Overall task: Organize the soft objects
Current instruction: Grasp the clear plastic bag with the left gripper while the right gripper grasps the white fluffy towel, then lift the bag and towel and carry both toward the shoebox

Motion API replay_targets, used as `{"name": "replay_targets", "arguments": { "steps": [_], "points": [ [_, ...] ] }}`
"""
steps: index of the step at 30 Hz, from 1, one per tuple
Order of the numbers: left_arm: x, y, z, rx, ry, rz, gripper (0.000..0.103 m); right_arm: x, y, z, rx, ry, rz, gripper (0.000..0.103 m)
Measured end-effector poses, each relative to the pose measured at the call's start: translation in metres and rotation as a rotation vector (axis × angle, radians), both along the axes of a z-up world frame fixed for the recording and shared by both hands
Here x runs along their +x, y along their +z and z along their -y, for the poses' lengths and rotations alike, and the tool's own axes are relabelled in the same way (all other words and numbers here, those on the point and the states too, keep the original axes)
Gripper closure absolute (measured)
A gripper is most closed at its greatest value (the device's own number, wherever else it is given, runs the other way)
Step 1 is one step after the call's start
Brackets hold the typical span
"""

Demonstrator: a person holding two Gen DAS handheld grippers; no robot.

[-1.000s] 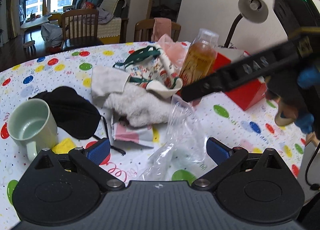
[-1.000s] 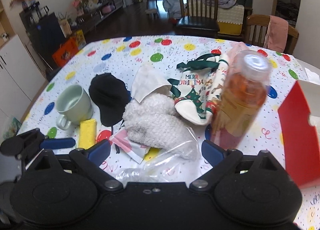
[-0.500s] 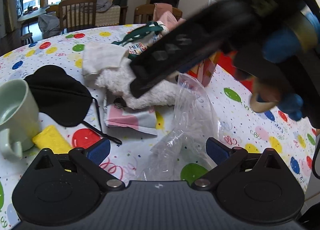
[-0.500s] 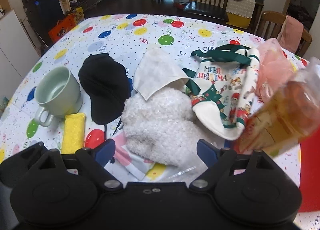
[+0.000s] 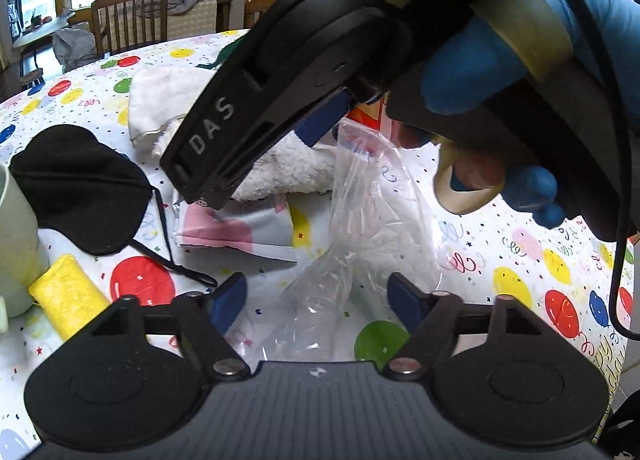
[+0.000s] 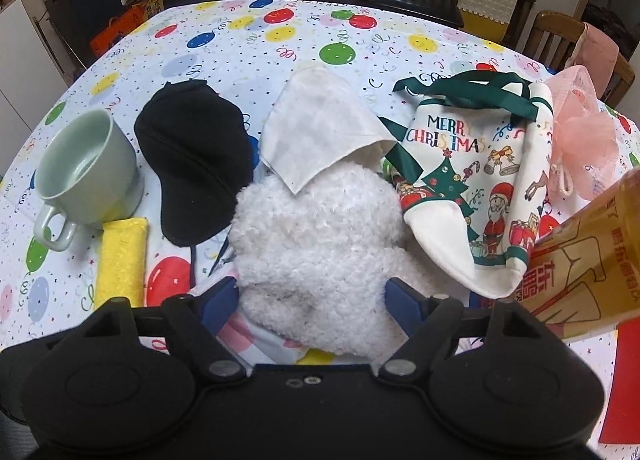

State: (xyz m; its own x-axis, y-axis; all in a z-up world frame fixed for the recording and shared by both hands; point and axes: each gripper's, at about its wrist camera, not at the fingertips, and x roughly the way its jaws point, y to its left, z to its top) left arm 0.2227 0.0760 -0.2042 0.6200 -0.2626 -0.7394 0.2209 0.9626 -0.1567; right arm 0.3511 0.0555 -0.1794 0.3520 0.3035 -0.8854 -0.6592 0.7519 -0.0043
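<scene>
Both tongs closing over soft clutter on the bench.

Seen only from left wrist: clear plastic bag between left tongs, unpinched, running straight ahead. Seen only from right wrist: Christmas bag ahead-right; fluffy white sock between right tongs, untouched, lengthwise away from them.

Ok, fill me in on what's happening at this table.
A person holds a gripper in each hand over a cluttered table. The left gripper is closing its jaws around a clear plastic bag, not yet pinching it. The right gripper is closing around a fluffy white sock, pads not yet pressing. Nothing has been lifted.
</scene>
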Motion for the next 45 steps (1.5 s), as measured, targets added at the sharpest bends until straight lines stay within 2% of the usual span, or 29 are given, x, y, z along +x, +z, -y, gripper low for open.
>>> {"name": "replay_targets", "arguments": {
  "steps": [3,6,10,17,19,20,22,25,36,45],
  "points": [
    [0.001,-0.001,0.003,0.004,-0.004,-0.009,0.042,0.001,-0.001,-0.001,-0.001,-0.004,0.002,0.027],
    [0.002,-0.001,0.003,0.003,0.003,-0.014,0.055,0.001,-0.001,0.001,0.003,-0.014,0.008,0.036],
    [0.002,-0.002,0.003,0.007,0.010,-0.023,0.061,0.002,0.000,0.004,0.006,-0.035,0.006,0.049],
    [0.001,0.000,0.000,0.006,0.045,-0.027,0.069,-0.002,0.012,0.013,0.046,-0.072,0.022,0.060],
    [0.000,0.002,-0.002,0.000,0.051,-0.027,0.070,-0.005,0.018,0.016,0.063,-0.076,0.032,0.068],
    [0.000,0.003,-0.002,-0.001,0.054,-0.028,0.070,-0.006,0.021,0.019,0.069,-0.080,0.037,0.069],
    [-0.002,0.005,-0.003,-0.003,0.057,-0.024,0.071,-0.008,0.027,0.024,0.091,-0.087,0.042,0.078],
    [-0.005,0.007,-0.005,0.000,0.071,-0.027,0.071,-0.011,0.035,0.034,0.125,-0.111,0.053,0.083],
    [-0.020,0.028,-0.018,-0.062,0.106,-0.003,0.072,-0.033,0.079,0.068,0.253,-0.128,0.059,0.085],
    [-0.034,0.060,-0.020,-0.106,0.110,0.046,0.073,-0.055,0.126,0.101,0.318,-0.151,0.112,0.085]
  ]
}}
